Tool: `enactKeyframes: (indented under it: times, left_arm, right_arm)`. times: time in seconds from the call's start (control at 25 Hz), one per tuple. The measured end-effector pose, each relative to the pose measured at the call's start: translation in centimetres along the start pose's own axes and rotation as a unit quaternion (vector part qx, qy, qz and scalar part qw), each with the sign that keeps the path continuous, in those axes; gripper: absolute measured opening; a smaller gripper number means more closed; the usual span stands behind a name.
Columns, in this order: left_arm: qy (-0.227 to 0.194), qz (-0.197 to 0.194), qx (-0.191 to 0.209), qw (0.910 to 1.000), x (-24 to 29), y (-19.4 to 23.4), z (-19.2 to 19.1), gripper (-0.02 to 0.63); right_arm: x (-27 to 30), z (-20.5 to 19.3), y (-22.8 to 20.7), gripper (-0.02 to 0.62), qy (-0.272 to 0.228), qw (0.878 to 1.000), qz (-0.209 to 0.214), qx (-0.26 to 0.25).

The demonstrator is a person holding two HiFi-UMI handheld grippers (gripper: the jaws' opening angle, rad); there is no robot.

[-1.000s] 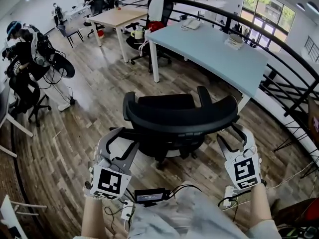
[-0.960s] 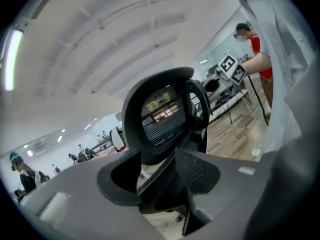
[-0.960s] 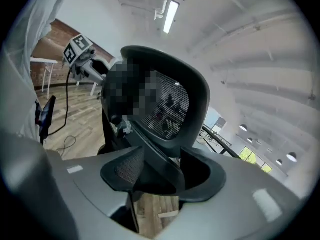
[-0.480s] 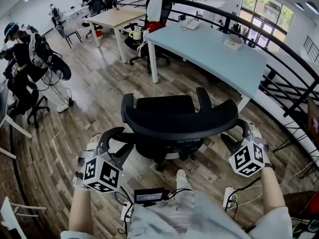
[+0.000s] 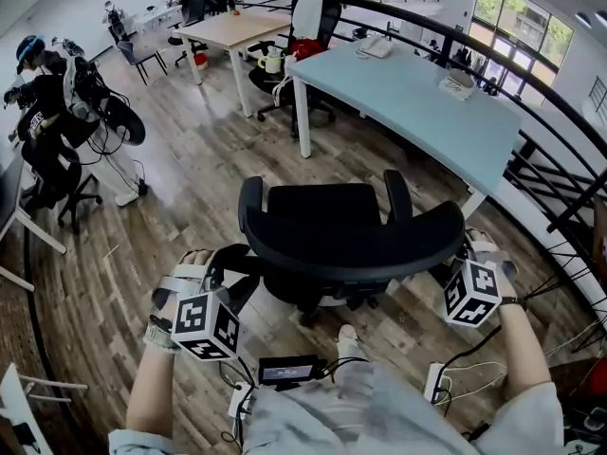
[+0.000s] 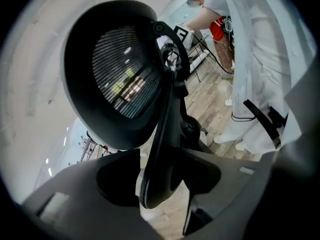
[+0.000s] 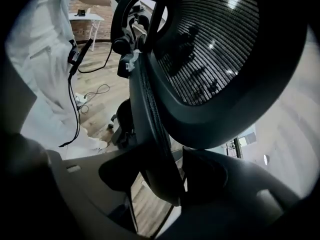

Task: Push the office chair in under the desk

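A black mesh-backed office chair [image 5: 351, 240] stands on the wood floor with its backrest toward me, a short way from the light blue desk [image 5: 417, 93] and facing it. My left gripper [image 5: 228, 265] is at the backrest's left end. In the left gripper view the backrest rim [image 6: 162, 149] runs between the fingers of this gripper [image 6: 160, 181]; the jaws are opening, with a strip of floor showing beside the rim. My right gripper [image 5: 458, 254] is at the backrest's right end, and its jaws [image 7: 160, 179] stand wide around the rim [image 7: 155, 134].
A wooden desk [image 5: 237, 28] and a second chair draped in white [image 5: 308, 17] stand beyond the blue desk. A person with gear [image 5: 57, 93] is at the left. A black railing [image 5: 531, 93] curves along the right. A power strip and cables [image 5: 436, 382] lie by my feet.
Both grippers have moved from below the backrest up to its two ends, and their jaws now straddle the rim. The chair itself has barely shifted.
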State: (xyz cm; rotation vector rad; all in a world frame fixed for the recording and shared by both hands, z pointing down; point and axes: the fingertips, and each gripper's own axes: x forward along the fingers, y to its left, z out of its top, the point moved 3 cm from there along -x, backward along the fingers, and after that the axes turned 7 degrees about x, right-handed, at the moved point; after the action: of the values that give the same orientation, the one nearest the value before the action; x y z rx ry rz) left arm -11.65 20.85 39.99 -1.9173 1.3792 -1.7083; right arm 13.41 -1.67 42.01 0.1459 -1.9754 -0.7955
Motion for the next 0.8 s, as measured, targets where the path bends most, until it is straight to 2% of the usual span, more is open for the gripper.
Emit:
enactKeyframes:
  times: [0.16, 0.4, 0.68, 0.8]
  left_arm:
    - [0.020, -0.016, 0.019, 0.9995, 1.4, -0.6, -0.4, 0.199]
    - [0.043, -0.015, 0.040, 0.9981, 3.4, -0.5, -0.5, 0.199]
    - [0.064, -0.019, 0.064, 0.9957, 5.6, -1.0, -1.1, 0.198]
    - [0.070, -0.013, 0.064, 0.9954, 6.2, -1.2, -1.4, 0.198]
  right_arm:
    - [1.2, -0.3, 0.2, 0.244, 0.006, 1.000, 0.017, -0.014]
    - [2.9, -0.9, 0.2, 0.244, 0.018, 0.999, 0.031, -0.036]
    - [4.3, -1.1, 0.5, 0.244, 0.013, 0.999, 0.025, -0.037]
    - [4.5, -0.9, 0.3, 0.240, 0.003, 0.999, 0.006, -0.032]
